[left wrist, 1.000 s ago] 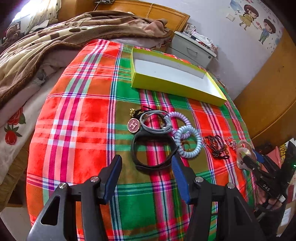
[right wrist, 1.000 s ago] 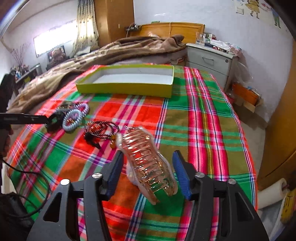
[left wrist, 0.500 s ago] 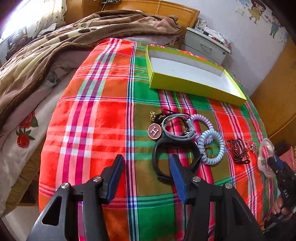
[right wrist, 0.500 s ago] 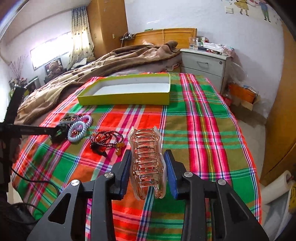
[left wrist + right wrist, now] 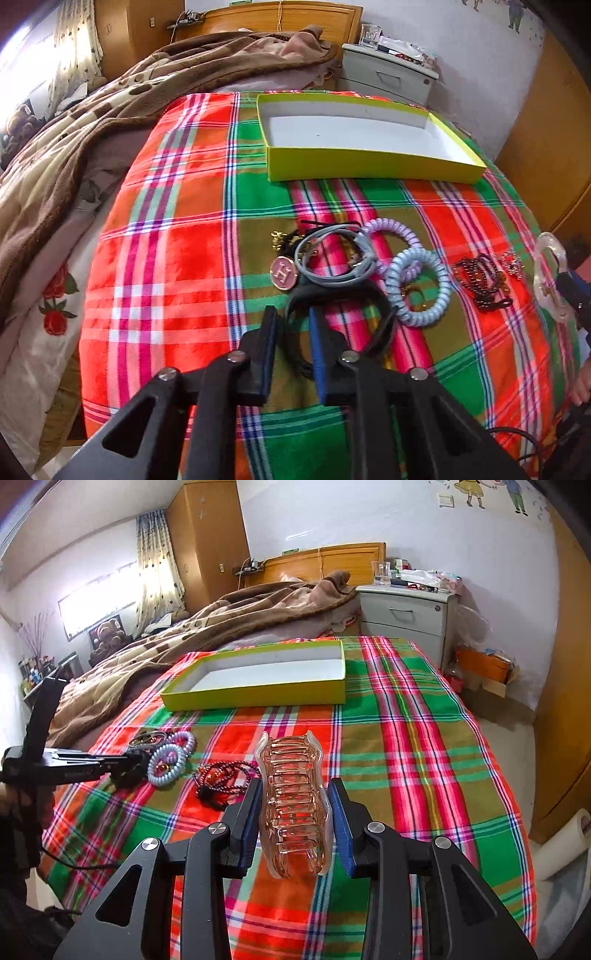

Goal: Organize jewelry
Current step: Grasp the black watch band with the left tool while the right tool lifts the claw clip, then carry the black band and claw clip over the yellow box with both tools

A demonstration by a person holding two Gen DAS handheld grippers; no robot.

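My right gripper is shut on a clear pink hair claw clip, held above the plaid cloth; the clip also shows in the left wrist view. My left gripper has closed on the left side of a black band. Beyond it lie a pink H pendant, a grey bracelet, a blue coil hair tie, a lilac coil tie and dark beaded bracelets. The empty yellow-green box stands at the far side and also shows in the right wrist view.
A plaid cloth covers the table. A bed with a brown blanket lies left. A grey nightstand stands behind the box. A paper roll lies on the floor at right.
My right gripper closed on the claw clip and lifted it upright. My left gripper moved forward to the black band and narrowed its jaws onto the band's left side.
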